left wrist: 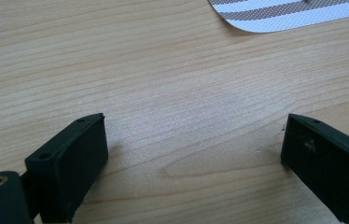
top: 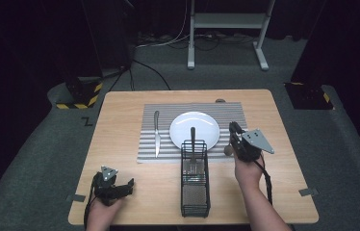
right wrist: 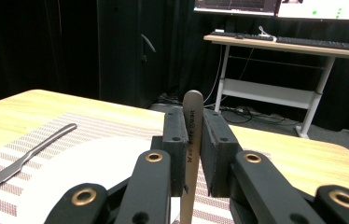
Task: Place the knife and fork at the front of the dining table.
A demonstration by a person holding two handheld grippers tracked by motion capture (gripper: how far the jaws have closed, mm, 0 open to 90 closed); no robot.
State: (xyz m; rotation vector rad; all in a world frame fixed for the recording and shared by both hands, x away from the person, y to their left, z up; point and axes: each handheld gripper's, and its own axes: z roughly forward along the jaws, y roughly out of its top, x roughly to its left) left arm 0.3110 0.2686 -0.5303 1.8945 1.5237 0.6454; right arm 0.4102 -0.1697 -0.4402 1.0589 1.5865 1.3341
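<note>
My right gripper hovers over the right edge of the striped placemat, beside the white plate. In the right gripper view its jaws are shut on the handle of a metal piece of cutlery, which stands upright between the pads. Its lower end shows as a dull rounded shape below the gripper. My left gripper rests low at the table's front left, open, with bare wood between its jaws. A knife lies on the placemat left of the plate.
A black wire cutlery basket lies lengthwise in the front middle of the table, with a dark-handled utensil sticking out toward the plate. A small dark object sits at the table's far edge. A desk frame stands beyond.
</note>
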